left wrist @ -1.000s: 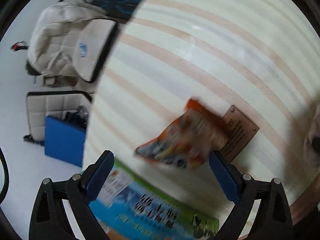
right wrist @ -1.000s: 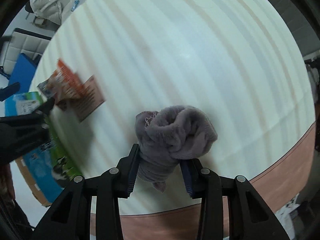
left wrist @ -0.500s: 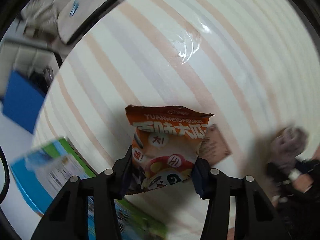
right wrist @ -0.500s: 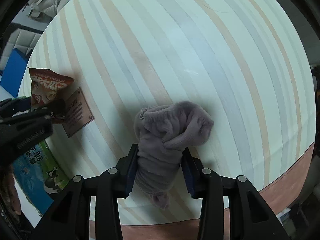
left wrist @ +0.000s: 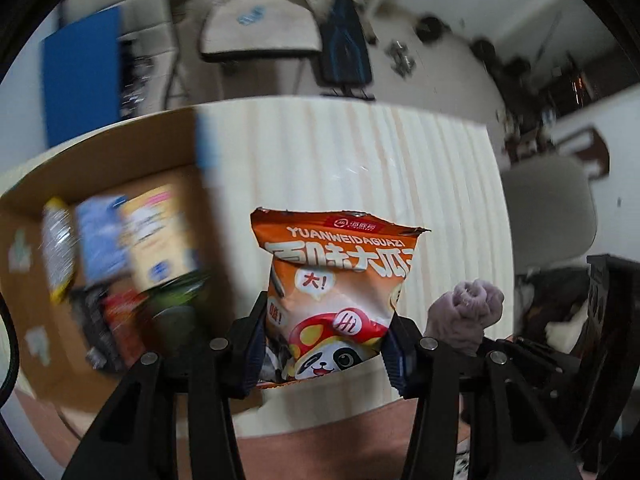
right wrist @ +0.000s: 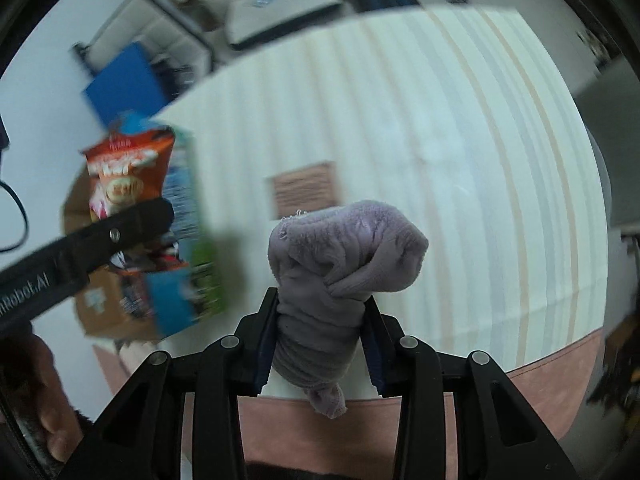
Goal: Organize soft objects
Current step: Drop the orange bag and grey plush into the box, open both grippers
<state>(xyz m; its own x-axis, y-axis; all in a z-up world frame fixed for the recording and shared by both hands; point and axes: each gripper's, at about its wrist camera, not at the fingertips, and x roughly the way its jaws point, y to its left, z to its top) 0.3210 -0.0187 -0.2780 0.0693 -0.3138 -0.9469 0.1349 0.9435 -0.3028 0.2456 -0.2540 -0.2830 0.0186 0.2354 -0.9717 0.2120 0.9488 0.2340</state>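
My left gripper (left wrist: 326,344) is shut on an orange snack bag (left wrist: 338,280) with a panda on it and holds it upright above the striped table (left wrist: 360,160). The bag also shows in the right wrist view (right wrist: 128,176), held by the left gripper (right wrist: 132,220) near the box. My right gripper (right wrist: 320,340) is shut on a rolled grey-purple sock (right wrist: 344,256), lifted above the table (right wrist: 440,120). The sock also shows at the right of the left wrist view (left wrist: 466,312).
An open cardboard box (left wrist: 36,208) with several packets inside (left wrist: 120,248) stands at the table's left; it shows in the right wrist view (right wrist: 104,308) too. A brown plaque (right wrist: 306,194) lies on the table. Chairs (left wrist: 260,32) and a blue panel (left wrist: 80,68) stand beyond.
The left gripper closed on the snack bag, lifted it and swung toward the box. The right gripper lifted the sock off the table and tilted up.
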